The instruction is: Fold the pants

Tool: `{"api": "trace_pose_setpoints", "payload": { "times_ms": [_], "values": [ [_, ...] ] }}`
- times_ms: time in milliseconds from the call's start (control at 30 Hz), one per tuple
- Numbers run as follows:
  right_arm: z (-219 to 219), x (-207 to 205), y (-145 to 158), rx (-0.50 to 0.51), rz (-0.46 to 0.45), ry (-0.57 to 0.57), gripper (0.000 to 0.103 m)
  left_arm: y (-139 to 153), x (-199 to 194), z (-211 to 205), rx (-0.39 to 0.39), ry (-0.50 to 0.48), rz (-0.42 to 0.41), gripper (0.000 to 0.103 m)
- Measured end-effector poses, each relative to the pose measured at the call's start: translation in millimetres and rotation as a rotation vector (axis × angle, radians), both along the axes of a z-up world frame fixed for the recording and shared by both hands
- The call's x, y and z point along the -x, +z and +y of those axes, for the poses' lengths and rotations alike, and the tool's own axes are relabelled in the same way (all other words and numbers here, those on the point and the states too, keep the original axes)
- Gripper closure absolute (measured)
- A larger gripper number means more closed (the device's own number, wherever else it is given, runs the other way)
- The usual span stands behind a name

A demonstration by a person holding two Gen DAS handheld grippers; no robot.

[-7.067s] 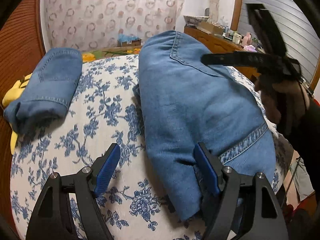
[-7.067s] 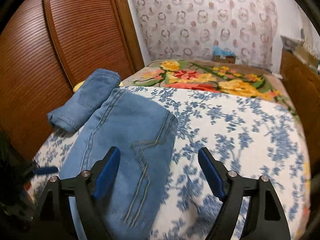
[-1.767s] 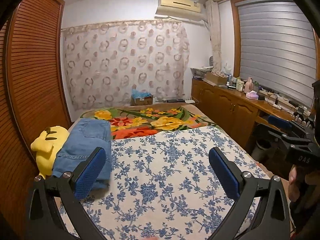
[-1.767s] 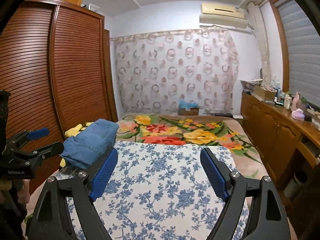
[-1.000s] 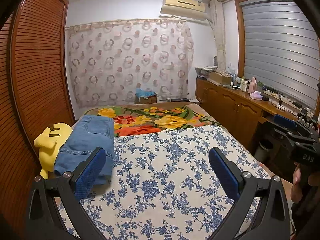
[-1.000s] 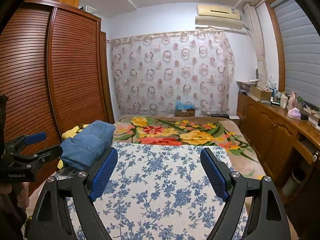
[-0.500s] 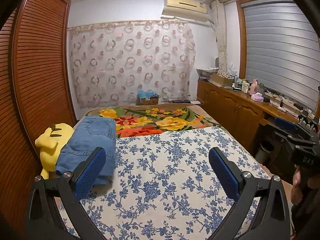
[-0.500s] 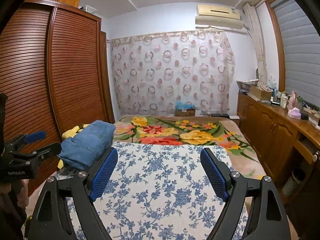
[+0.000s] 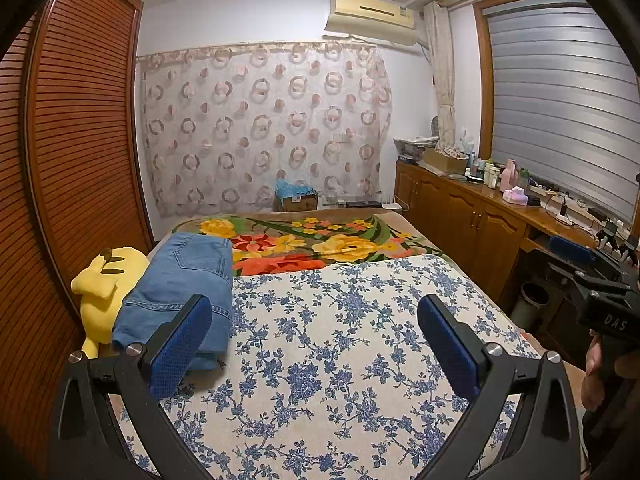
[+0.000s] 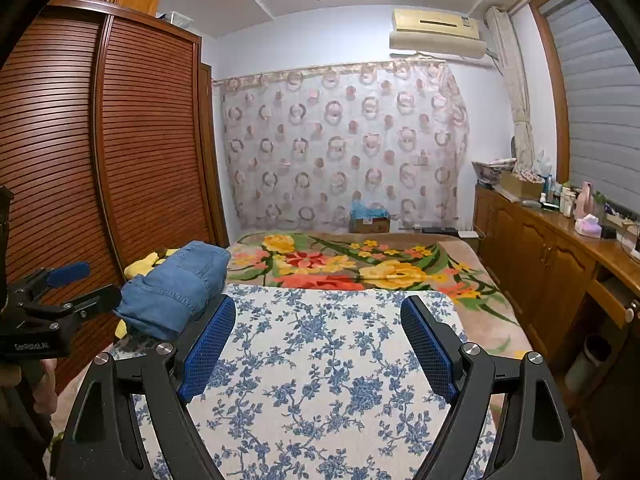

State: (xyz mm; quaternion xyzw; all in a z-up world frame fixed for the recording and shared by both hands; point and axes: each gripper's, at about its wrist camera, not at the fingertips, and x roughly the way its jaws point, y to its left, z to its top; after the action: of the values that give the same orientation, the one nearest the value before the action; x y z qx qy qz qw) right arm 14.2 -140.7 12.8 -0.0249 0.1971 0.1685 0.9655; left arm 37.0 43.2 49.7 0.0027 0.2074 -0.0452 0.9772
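1. Jeans (image 9: pixel 176 288) are folded into a chunky stack at the far left of the bed, right up against a yellow plush toy (image 9: pixel 102 280) that sits by the slatted wooden wardrobe (image 9: pixel 72 160). From the right wrist view the same stack (image 10: pixel 172 288) looks rounded, with a back pocket facing up.
2. Left gripper (image 9: pixel 316 344) is spread wide, blue pads far apart, nothing between them, just hovering over the blue floral sheet (image 9: pixel 340 340).
3. Right gripper (image 10: pixel 316 344), same deal: jaws wide open, empty, pointed across the sheet toward the far wall. Its left pad only overlaps the denim in the picture, it isn't touching it.
4. Each gripper shows up at the edge of the other's camera, each gripped by a hand (image 9: pixel 600 372).
5. Past the sheet there's a bright flower-print blanket (image 10: pixel 360 264), then a curtain with ring patterns (image 10: pixel 344 144), and a cardboard box (image 10: pixel 370 222) at its foot.
6. Wooden cabinets (image 10: pixel 552 264) with bottles and clutter on top run down the right side, with an air conditioner (image 10: pixel 436 32) mounted high on the wall.
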Motion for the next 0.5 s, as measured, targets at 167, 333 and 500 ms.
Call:
{"api": "trace_pose_setpoints", "payload": {
  "times_ms": [167,333,500],
  "values": [
    [-1.0,-0.5,-0.8,0.0,0.001,0.001,0.017,0.0,0.3,0.9,0.0,0.0,0.0,0.0],
    [-1.6,-0.9,-0.8,-0.001,0.001,0.002,0.017,-0.1,0.6,1.7,0.0,-0.001,-0.001,0.0],
    [-0.9,0.0,-2.2,0.0,0.002,-0.002,0.017,-0.6,0.3,0.9,0.0,0.0,-0.001,0.0]
  ]
}}
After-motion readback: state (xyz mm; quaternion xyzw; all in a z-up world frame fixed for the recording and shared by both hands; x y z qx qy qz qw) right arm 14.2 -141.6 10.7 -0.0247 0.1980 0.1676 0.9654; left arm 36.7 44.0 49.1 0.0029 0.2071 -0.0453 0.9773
